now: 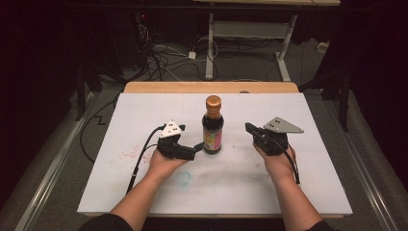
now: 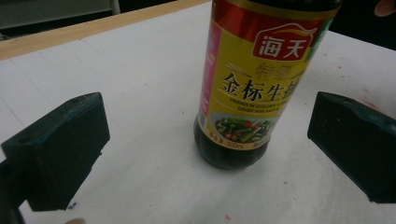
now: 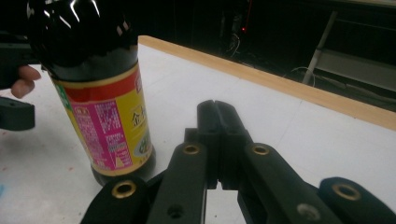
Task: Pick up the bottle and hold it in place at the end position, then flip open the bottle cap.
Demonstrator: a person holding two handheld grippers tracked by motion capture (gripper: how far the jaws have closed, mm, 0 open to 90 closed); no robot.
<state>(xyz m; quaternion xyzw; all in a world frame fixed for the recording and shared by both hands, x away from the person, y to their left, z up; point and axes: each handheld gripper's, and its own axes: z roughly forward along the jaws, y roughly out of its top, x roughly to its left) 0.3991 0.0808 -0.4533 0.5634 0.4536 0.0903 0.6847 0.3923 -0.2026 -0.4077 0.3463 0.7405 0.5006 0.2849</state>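
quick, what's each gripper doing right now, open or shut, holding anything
Left gripper: open, jaws either side of the soy sauce bottle, not touching it.
Right gripper: shut, holding nothing.

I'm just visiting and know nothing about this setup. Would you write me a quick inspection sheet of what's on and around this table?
Surface: white board on a wooden table, faint red and blue stains.
Job's things: soy sauce bottle, upright, cap on, mid-table.
Clutter: nothing seen.
Grippers: left gripper open, jaws either side of the bottle, not touching; right gripper shut, beside the bottle, apart from it.
Cables: one black cable trails from the left gripper.
Surroundings: dark room, grey floor, cable tangle, another table's legs behind.
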